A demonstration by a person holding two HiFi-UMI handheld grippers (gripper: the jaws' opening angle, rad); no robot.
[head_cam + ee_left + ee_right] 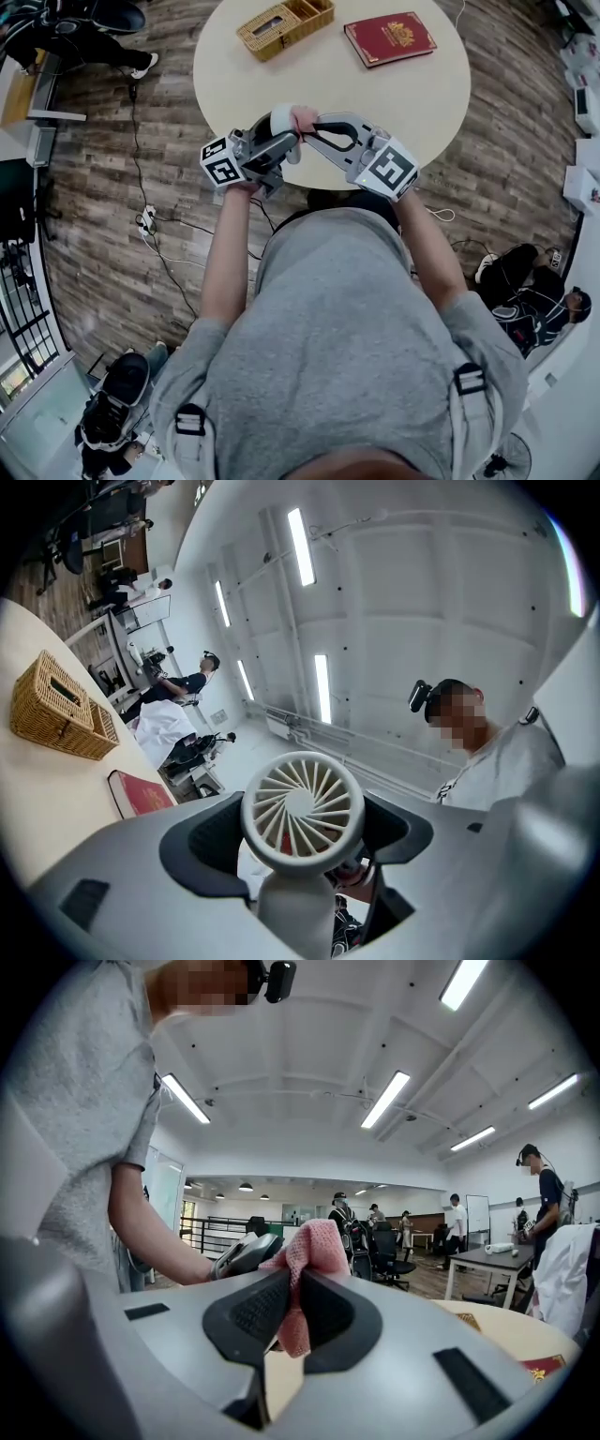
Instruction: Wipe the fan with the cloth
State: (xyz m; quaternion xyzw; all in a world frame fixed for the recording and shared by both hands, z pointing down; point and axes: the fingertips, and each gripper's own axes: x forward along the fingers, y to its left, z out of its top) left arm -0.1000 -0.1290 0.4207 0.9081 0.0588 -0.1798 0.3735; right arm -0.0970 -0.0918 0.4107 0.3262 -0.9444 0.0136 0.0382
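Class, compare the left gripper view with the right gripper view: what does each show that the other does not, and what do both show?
Only the left gripper view shows the white fan, its round grille gripped between the jaws of the left gripper. Only the right gripper view shows the pink cloth, pinched between the jaws of the right gripper. Both show the pale table, the person's grey shirt and long ceiling lights.
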